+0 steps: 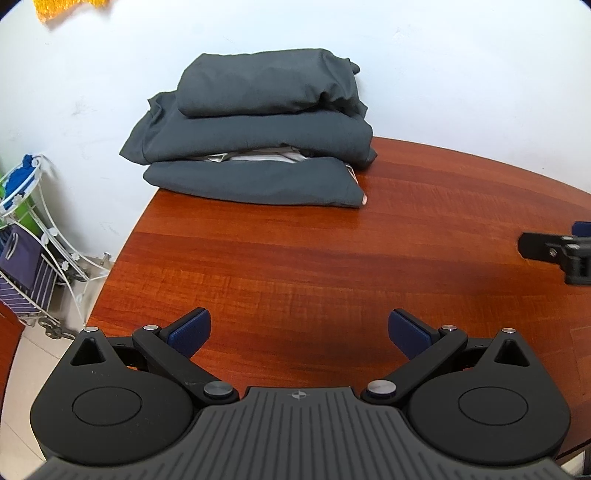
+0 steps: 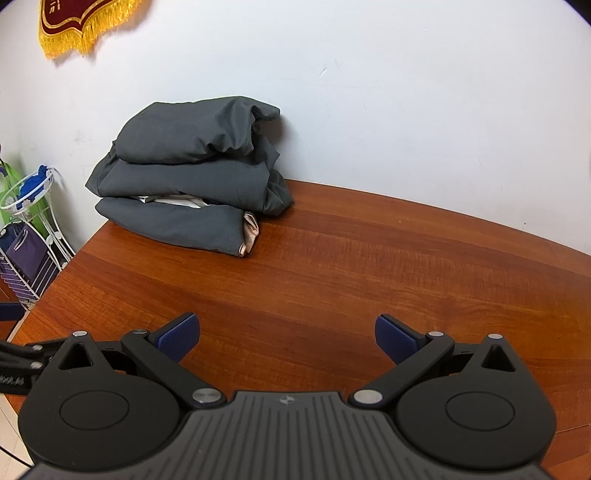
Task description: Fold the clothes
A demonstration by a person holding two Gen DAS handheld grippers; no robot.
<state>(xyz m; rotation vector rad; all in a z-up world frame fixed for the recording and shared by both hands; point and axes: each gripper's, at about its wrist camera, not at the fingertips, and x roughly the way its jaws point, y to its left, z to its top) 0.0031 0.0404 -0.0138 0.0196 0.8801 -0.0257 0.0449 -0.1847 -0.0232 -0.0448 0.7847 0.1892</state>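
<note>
A stack of folded dark grey clothes (image 1: 255,129) (image 2: 188,173) rests at the far left corner of the wooden table (image 1: 332,258) (image 2: 369,258), against the white wall. Pale lining shows between the lower layers. My left gripper (image 1: 299,332) hovers open over the near table, well short of the stack, with nothing between its blue pads. My right gripper (image 2: 287,338) is likewise open and empty, above the table to the right of the stack. The right gripper's black tip (image 1: 554,251) shows at the right edge of the left wrist view.
A white wire rack (image 1: 37,240) (image 2: 29,229) with blue and purple items stands on the floor left of the table. A red pennant with gold fringe (image 2: 81,22) hangs on the wall. The table's curved left edge lies near the left gripper.
</note>
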